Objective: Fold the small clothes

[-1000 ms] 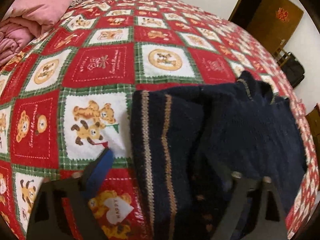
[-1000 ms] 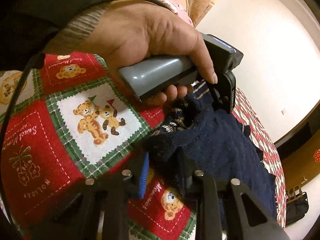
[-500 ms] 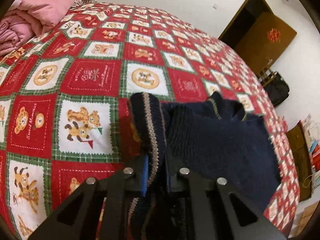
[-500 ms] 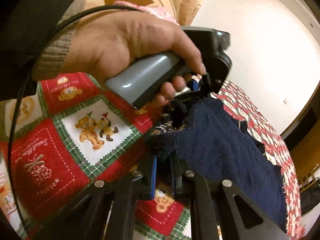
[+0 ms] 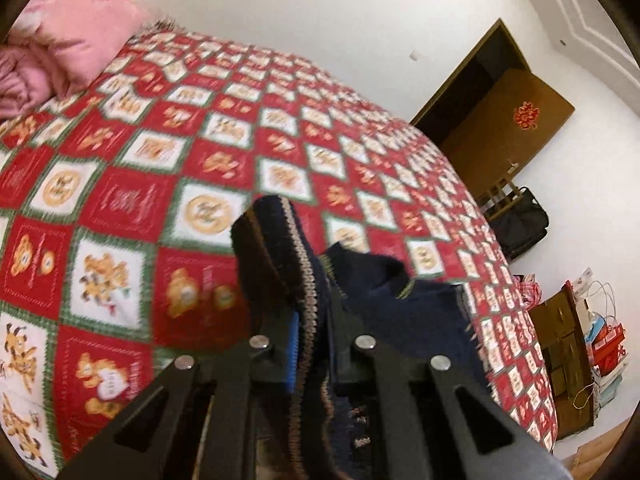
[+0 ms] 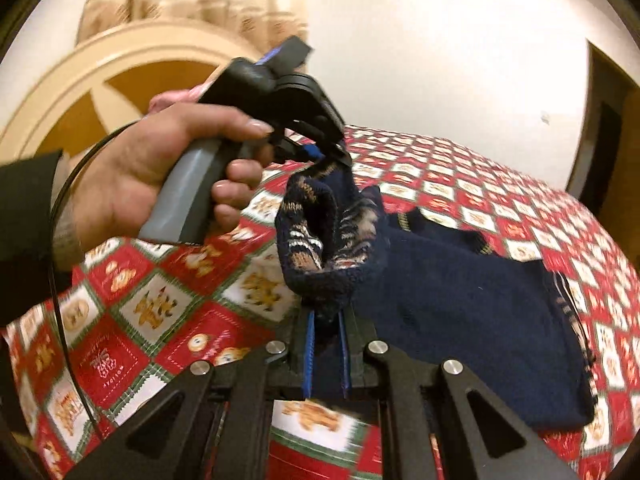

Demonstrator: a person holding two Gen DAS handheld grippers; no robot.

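A small navy knit sweater (image 5: 408, 312) with tan and white stripes at its hem lies partly on the bed, its near edge lifted. My left gripper (image 5: 314, 320) is closing its jaws on the striped hem, and the blue pads press the knit between them. In the right wrist view the sweater (image 6: 440, 288) hangs from two points. My right gripper (image 6: 326, 320) is shut on the rolled hem. A hand (image 6: 132, 184) holds the left gripper (image 6: 324, 152) higher up, pinching the same edge. The far half of the sweater rests on the bedspread.
A red, white and green teddy-bear bedspread (image 5: 120, 200) covers the whole bed. Pink pillows (image 5: 76, 36) are piled at its head by a cream headboard (image 6: 80, 92). Past the far side are a brown door (image 5: 500, 120), a black bag (image 5: 520, 224) and boxes (image 5: 568, 340).
The left gripper went from wide open to closed on the striped hem. Both grippers have risen, pulling the sweater's near edge up off the bedspread. The right view has rolled.
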